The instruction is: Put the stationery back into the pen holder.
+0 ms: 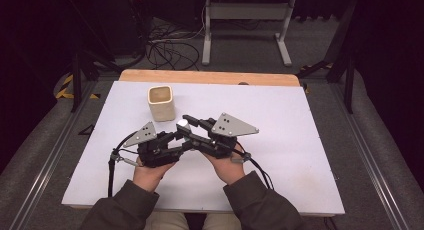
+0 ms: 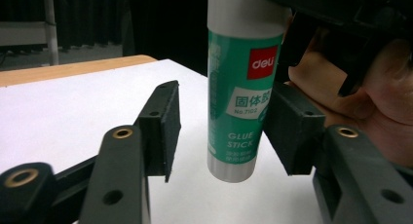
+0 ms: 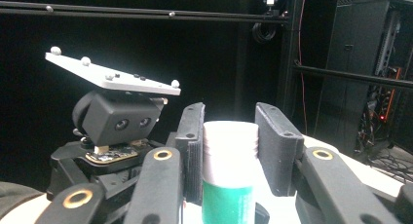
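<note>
**A:** Where's the glue stick now?

**B:** Upright in the air between your two hands, above the white table. Your right gripper has its jaws around the white cap end. They look closed on it, though there may be a sliver of gap on one side.

**A:** And your left gripper?

**B:** Spread. One jaw touches the green body, the other stands off. Close evenly on the label before you twist or pull. The beige cup waits farther back.
</note>
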### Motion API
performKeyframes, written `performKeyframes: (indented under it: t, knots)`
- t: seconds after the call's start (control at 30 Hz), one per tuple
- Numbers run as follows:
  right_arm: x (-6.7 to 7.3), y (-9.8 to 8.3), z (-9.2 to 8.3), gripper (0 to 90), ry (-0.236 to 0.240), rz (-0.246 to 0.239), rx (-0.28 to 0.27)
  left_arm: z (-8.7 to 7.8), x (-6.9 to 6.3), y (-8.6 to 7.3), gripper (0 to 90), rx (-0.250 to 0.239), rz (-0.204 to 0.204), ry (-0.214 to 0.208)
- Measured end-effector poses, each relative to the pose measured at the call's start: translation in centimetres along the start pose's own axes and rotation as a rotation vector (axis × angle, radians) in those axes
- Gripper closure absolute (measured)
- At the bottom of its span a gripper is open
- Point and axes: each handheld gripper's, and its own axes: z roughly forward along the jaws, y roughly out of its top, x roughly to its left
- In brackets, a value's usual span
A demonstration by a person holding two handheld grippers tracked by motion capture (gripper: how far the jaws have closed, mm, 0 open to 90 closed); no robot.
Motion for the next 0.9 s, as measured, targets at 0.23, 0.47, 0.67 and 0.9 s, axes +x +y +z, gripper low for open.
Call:
performKeyframes:
  t: [0.23,0.47,0.67,0.9]
  knots:
    - [0.09,0.02,-0.09,65.5,-0.007,0.0,-0.012,-0.01,0.01,-0.07,55.9,-0.001,-0.003,-0.009]
    - [0.02,0.02,-0.12,65.4,-0.009,0.003,-0.014,-0.07,-0.04,-0.08,64.0,-0.002,0.019,-0.016]
    - [-0.08,-0.01,-0.09,65.4,-0.003,0.01,-0.007,-0.09,-0.14,-0.01,65.1,0.008,0.041,-0.007]
    - [-0.37,0.0,-0.07,64.8,0.012,0.025,0.004,-0.15,-0.21,0.15,65.6,0.028,0.068,0.008]
